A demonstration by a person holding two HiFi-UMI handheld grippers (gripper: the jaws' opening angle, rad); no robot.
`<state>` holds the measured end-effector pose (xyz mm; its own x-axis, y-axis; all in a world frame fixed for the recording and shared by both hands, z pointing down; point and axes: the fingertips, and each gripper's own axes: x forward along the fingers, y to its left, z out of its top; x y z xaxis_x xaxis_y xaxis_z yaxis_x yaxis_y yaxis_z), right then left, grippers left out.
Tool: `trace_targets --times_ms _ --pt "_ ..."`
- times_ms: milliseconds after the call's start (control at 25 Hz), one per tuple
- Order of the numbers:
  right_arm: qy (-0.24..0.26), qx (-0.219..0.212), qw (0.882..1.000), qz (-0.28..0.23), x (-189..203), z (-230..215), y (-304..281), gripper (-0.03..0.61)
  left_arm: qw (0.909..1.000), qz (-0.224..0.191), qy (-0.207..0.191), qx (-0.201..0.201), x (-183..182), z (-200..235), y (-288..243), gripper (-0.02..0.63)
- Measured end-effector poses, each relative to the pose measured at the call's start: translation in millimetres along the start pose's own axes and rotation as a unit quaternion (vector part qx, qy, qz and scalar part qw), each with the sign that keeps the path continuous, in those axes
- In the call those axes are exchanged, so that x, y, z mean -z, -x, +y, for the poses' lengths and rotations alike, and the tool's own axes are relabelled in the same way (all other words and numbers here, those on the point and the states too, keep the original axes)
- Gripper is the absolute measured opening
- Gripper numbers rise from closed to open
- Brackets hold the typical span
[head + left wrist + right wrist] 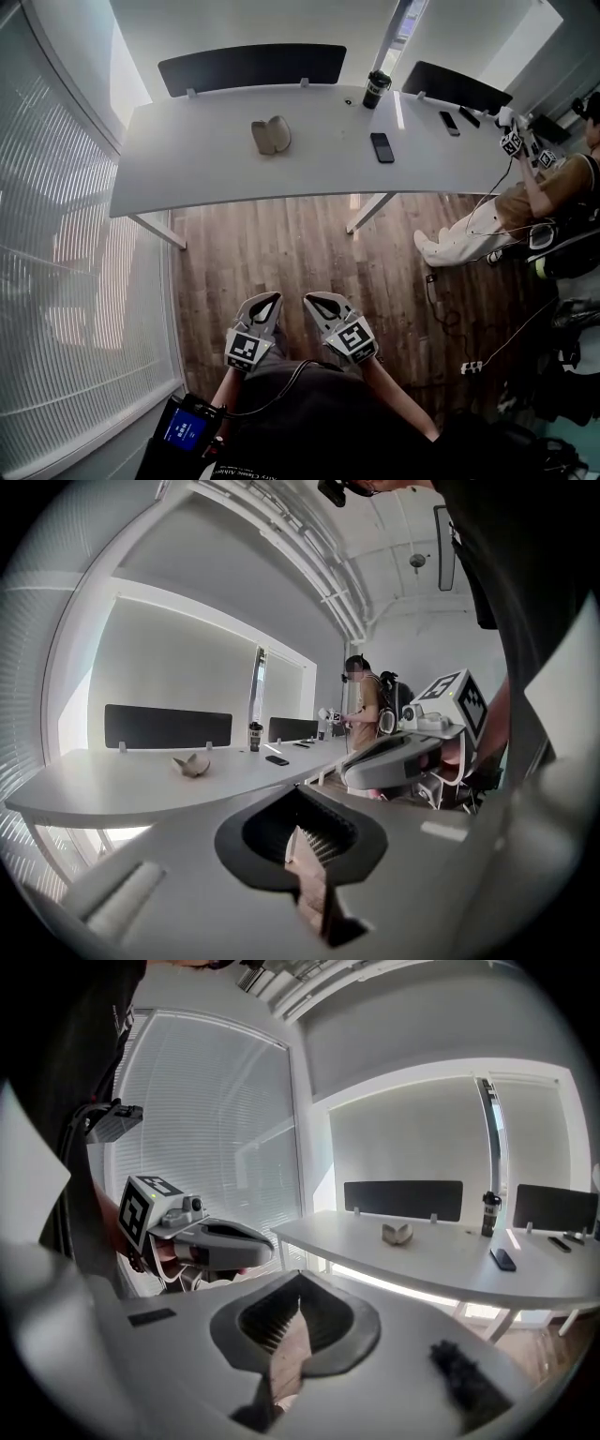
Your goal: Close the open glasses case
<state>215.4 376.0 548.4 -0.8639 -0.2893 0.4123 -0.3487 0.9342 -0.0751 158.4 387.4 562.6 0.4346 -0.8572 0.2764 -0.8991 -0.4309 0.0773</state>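
Observation:
The open glasses case is beige and lies spread on the white table, far ahead of me. It also shows in the left gripper view as the case and in the right gripper view as the case. My left gripper and right gripper hang side by side over the wooden floor, close to my body and well short of the table. Both are shut with nothing in them. Each gripper view shows its own closed jaws and the other gripper beside it: right gripper, left gripper.
A dark phone and a black tumbler stand right of the case. Dark divider panels line the table's far edge. A seated person works at the table's right end. Window blinds run along the left; cables lie on the floor.

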Motion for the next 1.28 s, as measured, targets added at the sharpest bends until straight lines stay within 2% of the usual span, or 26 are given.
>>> trace_targets --times_ms 240,440,760,920,1280 --pt "0.001 0.006 1.000 0.001 -26 -19 -48 0.006 0.9999 -0.009 0.005 0.007 -9 50 -9 0.008" --pt "0.012 0.003 1.000 -0.008 -52 -29 -92 0.006 0.9999 -0.005 -0.010 -0.006 -11 99 -11 0.008" --pt "0.012 0.020 1.000 -0.009 -78 -42 -139 0.006 0.9998 -0.005 -0.004 -0.018 -9 163 -13 0.008" --pt "-0.014 0.033 0.999 -0.006 -81 -54 -148 0.006 0.9995 -0.003 0.009 -0.031 -8 182 -10 0.008" --pt "0.008 0.045 0.999 -0.004 -96 -91 -170 0.006 0.9989 -0.004 0.027 -0.038 -4 207 -32 0.008"
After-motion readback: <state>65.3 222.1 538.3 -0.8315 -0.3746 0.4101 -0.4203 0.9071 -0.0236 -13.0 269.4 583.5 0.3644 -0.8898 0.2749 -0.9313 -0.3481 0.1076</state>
